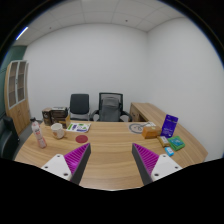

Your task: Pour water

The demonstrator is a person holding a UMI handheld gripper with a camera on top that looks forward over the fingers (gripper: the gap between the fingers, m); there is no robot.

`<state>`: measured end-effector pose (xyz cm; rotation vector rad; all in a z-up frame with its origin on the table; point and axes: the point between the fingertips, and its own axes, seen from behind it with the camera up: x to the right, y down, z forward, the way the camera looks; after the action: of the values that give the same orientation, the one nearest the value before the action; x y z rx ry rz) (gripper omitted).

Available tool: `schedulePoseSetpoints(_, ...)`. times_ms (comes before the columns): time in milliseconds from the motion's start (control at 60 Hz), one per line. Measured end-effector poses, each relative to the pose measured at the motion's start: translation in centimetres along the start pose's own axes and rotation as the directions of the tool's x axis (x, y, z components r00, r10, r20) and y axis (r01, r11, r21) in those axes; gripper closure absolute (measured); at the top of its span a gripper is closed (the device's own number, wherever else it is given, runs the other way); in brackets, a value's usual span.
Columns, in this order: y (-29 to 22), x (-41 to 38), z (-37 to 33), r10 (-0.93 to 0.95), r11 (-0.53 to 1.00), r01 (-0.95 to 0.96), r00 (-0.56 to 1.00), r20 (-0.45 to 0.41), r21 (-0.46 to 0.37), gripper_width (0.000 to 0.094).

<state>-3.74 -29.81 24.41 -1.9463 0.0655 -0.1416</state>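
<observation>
My gripper (113,162) is held high above a long wooden table (110,145), its two fingers wide apart with nothing between them. The purple pads (79,159) face each other across bare wood. Far beyond the left finger a clear bottle with a pink cap (40,135) stands near the table's left side. A white cup (58,130) stands just right of it. A small red round thing (81,138) lies on the wood ahead of the left finger.
A purple box (169,125), a tan box (150,131) and green and white packets (175,145) sit on the table's right side. Dark boxes (55,115) and papers lie at the far left. Two office chairs (95,106) stand behind the table, a cabinet (16,88) to the left.
</observation>
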Motion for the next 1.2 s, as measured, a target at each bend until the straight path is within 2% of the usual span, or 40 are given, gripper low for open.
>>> schedulePoseSetpoints(233,1.8,-5.9,1.0,-0.014,0.999,0.017,0.997,0.073,-0.038,0.0076)
schedulePoseSetpoints(433,4.8,-16.0,1.5,-0.032,0.996,0.046,0.985,0.171,-0.076,0.0073)
schedulePoseSetpoints(733,6.1,-35.4,6.6,-0.012,0.999,0.021,0.958,0.288,-0.028,0.0079)
schedulePoseSetpoints(867,5.6,-41.8,11.4,0.009,1.0,-0.013,0.955,0.295,0.011,0.008)
schedulePoseSetpoints(1017,5.4,-46.0,16.6,0.022,0.999,-0.034,0.963,0.267,0.041,0.0133)
schedulePoseSetpoints(1133,6.1,-47.4,20.0,0.032,0.999,-0.04,0.971,0.235,0.029,0.0199)
schedulePoseSetpoints(1200,6.1,-47.7,21.2,0.04,0.998,-0.049,0.975,0.219,0.034,0.0298)
